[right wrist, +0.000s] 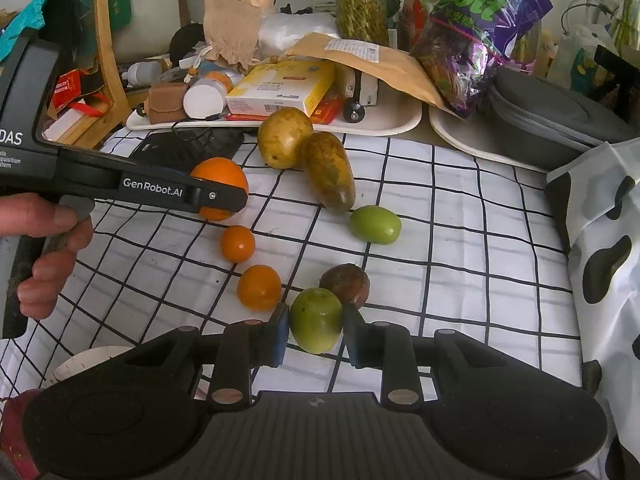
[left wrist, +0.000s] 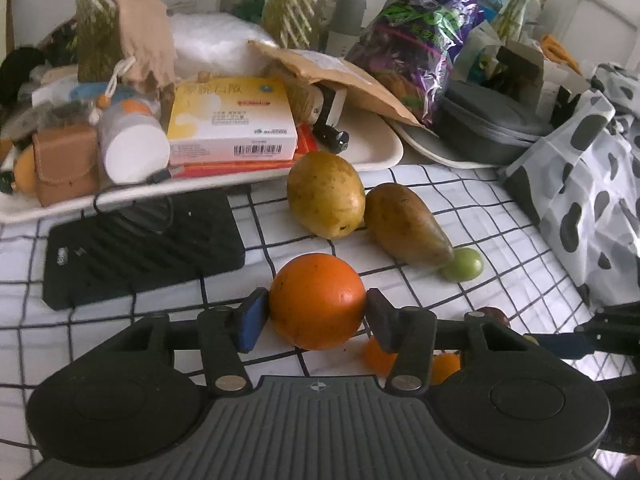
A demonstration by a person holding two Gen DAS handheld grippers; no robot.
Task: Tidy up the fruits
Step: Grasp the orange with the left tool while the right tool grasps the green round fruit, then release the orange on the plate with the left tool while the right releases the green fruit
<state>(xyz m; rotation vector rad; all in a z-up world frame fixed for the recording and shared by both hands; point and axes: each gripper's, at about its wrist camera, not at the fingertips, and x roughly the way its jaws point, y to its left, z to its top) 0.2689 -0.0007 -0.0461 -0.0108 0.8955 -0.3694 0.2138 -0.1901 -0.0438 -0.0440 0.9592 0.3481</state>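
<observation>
Orange: on checked cloth, pinched by left gripper.
Green fruit: clamped in right gripper.
Advice: grip centred, lift straight, avoid nudging neighbours.

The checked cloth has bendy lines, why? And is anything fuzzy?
Right wrist view: the fisheye lens bows the checked cloth lines; fruit looks sharp. Left wrist view: same curving, the clutter at the back is soft, and the big orange shows a faint shine.

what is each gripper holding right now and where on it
Left gripper: round orange fruit, by its sides. Right gripper: round green fruit, by its sides.
</observation>
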